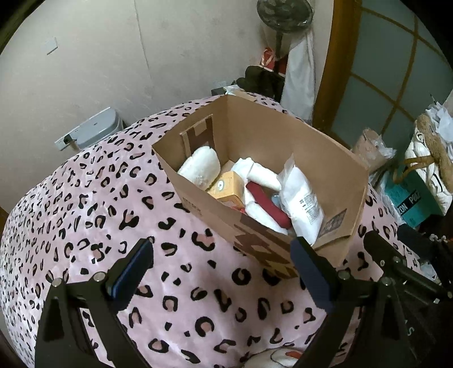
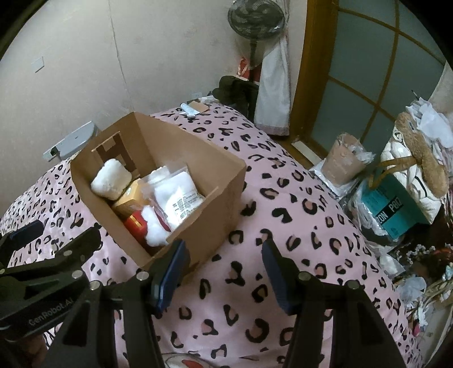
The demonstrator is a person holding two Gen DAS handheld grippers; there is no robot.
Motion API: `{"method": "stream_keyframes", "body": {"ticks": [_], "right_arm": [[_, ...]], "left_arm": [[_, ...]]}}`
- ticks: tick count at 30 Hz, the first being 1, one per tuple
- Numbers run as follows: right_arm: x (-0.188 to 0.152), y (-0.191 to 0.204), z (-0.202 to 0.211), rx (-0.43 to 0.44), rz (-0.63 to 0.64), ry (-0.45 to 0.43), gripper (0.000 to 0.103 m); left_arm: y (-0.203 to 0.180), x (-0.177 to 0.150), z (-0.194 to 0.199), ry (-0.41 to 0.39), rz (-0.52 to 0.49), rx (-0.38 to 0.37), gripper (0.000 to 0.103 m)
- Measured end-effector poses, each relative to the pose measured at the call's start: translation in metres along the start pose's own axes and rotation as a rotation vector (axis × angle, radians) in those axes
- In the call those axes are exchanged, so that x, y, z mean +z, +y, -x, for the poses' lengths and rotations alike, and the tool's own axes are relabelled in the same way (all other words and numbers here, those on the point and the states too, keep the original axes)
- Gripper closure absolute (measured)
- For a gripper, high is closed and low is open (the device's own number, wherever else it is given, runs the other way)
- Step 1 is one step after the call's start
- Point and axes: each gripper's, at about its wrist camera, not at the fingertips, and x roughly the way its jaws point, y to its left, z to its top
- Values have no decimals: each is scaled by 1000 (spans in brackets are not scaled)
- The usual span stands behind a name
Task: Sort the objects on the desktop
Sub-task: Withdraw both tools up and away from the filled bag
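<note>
An open cardboard box (image 1: 334, 158) stands on a pink leopard-print blanket (image 1: 85, 198). It holds a white fluffy item (image 1: 201, 167), an orange carton (image 1: 226, 189), a dark red item (image 1: 269, 206) and a white plastic packet (image 1: 300, 203). My left gripper (image 1: 223, 266) is open and empty, just in front of the box's near corner. In the right wrist view the box (image 2: 220, 203) sits ahead to the left, with the packet (image 2: 181, 198) inside. My right gripper (image 2: 223, 271) is open and empty over the blanket (image 2: 297, 220), right of the box. The left gripper's fingers (image 2: 76, 249) show at lower left.
A standing fan (image 2: 254, 19) and a white curtain (image 2: 274, 93) stand behind the blanket. A wooden sliding door (image 2: 368, 85) is at right. Bags, a teal box (image 2: 393, 218) and clutter lie on the floor at right. A small tube (image 2: 192, 109) lies at the blanket's far edge.
</note>
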Motion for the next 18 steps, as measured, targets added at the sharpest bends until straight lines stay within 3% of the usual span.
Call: {"method": "stream_keyframes", "body": {"ticks": [18], "right_arm": [[8, 13, 4, 5, 20, -17, 46]], "left_arm": [[14, 7, 1, -25, 18, 19, 5]]}}
